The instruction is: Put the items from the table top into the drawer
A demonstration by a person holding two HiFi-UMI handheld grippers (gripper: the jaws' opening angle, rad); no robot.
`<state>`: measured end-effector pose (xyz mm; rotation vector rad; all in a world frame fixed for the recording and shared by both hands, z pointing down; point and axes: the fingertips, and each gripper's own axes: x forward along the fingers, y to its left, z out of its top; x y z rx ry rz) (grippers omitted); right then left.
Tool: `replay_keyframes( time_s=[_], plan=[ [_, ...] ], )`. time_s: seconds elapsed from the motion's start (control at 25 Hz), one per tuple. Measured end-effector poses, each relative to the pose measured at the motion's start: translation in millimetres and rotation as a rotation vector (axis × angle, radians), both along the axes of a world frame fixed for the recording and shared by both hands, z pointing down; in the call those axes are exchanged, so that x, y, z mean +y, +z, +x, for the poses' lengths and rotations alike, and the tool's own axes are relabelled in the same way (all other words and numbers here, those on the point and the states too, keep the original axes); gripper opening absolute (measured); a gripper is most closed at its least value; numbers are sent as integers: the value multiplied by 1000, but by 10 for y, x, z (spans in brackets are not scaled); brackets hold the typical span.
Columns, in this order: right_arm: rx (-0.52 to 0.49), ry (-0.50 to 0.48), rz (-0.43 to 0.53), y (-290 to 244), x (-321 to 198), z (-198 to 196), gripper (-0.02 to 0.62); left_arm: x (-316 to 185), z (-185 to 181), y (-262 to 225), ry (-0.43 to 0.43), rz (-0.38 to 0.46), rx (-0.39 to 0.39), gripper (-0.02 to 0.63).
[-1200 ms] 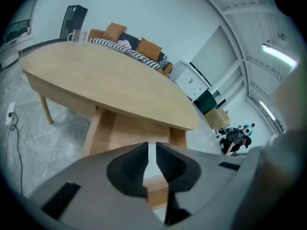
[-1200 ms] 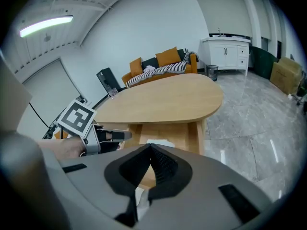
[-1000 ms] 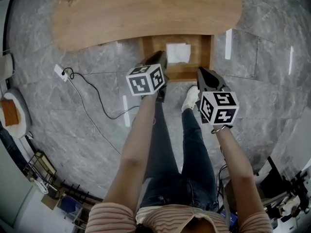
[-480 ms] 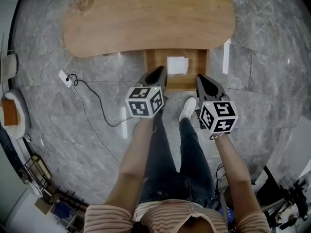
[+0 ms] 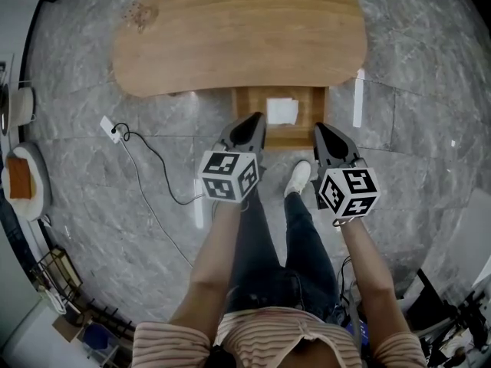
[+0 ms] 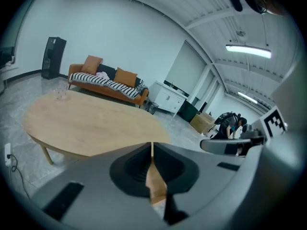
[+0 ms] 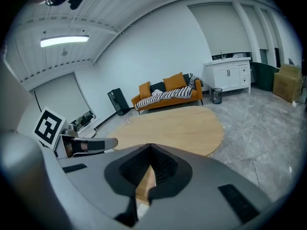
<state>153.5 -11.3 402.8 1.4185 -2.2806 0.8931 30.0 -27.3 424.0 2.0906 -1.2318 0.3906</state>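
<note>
the left tool is clenched, its two jaws meeting at the tips with nothing between them. the right tool is clenched and empty in the same way. each is held in a hand, the two side by side and apart, both pointing forward. just ahead of their tips, between the two, the drawer stands pulled out from under the worktop. a white square item lies flat inside the drawer, nearer the left tool's tip than the right's. beyond the drawer the oval wooden worktop spreads wide to both sides. behind the tips, a white shoe stands on the grey floor between the tools. far off to the left tool's outer side a black cable snakes over the floor.
</note>
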Motion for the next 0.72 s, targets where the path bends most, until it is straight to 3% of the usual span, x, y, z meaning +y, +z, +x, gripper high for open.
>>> replay_keyframes(
  time_s=[0.72],
  plan=[
    [-34, -37, 130, -881, 23, 13, 8, 128, 67, -801, 7, 98, -7, 23]
  ],
)
